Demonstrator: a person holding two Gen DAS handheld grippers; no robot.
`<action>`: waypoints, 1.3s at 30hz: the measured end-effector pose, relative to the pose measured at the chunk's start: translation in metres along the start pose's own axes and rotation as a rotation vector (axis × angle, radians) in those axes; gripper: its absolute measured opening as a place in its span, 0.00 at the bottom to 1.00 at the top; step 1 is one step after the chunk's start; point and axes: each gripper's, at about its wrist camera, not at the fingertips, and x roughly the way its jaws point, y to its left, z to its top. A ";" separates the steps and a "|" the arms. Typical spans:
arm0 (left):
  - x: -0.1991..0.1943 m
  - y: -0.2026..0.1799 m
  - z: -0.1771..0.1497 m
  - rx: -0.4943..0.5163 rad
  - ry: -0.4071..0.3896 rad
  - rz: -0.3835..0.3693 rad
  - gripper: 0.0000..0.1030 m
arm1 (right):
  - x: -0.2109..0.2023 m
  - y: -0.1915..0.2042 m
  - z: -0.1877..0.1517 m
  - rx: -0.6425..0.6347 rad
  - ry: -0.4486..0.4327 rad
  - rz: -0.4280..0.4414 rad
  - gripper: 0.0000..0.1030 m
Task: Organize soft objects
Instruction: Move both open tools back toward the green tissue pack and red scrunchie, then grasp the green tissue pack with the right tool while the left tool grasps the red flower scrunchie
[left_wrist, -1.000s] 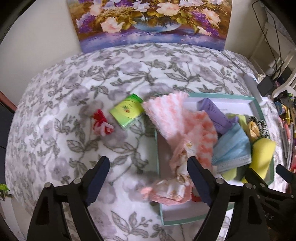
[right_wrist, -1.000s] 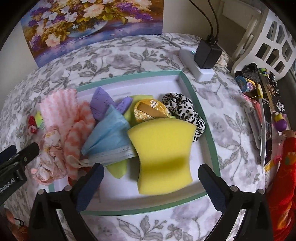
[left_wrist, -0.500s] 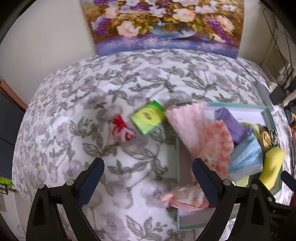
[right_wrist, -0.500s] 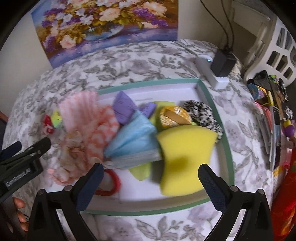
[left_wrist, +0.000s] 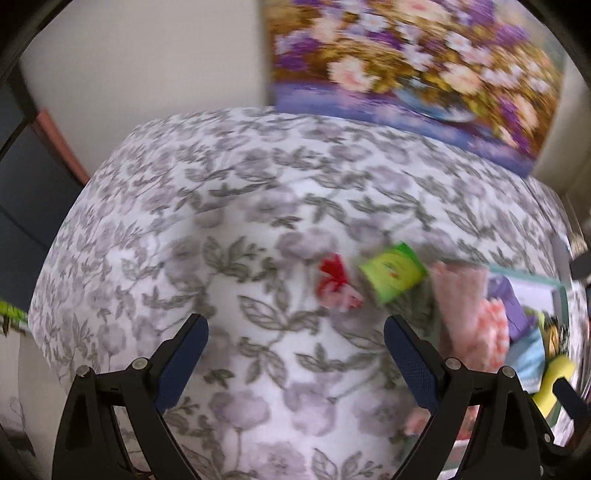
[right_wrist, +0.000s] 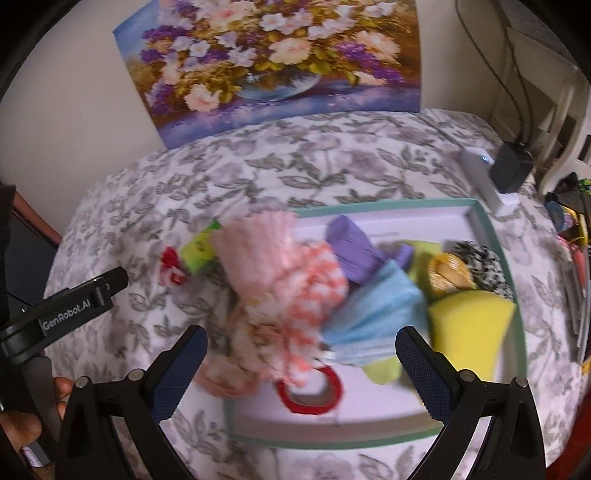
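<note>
A teal-rimmed white tray (right_wrist: 480, 210) holds soft things: a pink fluffy cloth (right_wrist: 258, 243) hanging over its left rim, a blue cloth (right_wrist: 376, 306), a purple piece (right_wrist: 351, 247), a yellow sponge (right_wrist: 469, 325), a leopard scrunchie (right_wrist: 480, 262) and a red ring (right_wrist: 310, 395). On the floral cover left of the tray lie a red-and-white scrunchie (left_wrist: 334, 284) and a green packet (left_wrist: 393, 273). My left gripper (left_wrist: 295, 354) is open and empty just in front of them. My right gripper (right_wrist: 301, 362) is open and empty above the tray's near side.
A flower painting (right_wrist: 280, 62) leans on the wall at the back. A white power strip with a black adapter (right_wrist: 495, 177) lies right of the tray. Clutter (right_wrist: 569, 218) sits at the right edge. The cover drops off on the left.
My left gripper has swung left, away from the tray, and now faces the red scrunchie and green packet. My right gripper has pulled back and shifted left over the tray.
</note>
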 end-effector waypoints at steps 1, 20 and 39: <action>0.002 0.007 0.001 -0.021 0.004 -0.001 0.93 | 0.001 0.005 0.002 -0.007 -0.004 0.001 1.00; 0.041 0.084 0.018 -0.243 0.075 -0.038 0.93 | 0.044 0.112 0.019 -0.192 0.006 0.104 0.99; 0.110 0.060 0.034 -0.299 0.256 -0.261 0.93 | 0.114 0.118 0.048 -0.276 0.062 0.034 0.69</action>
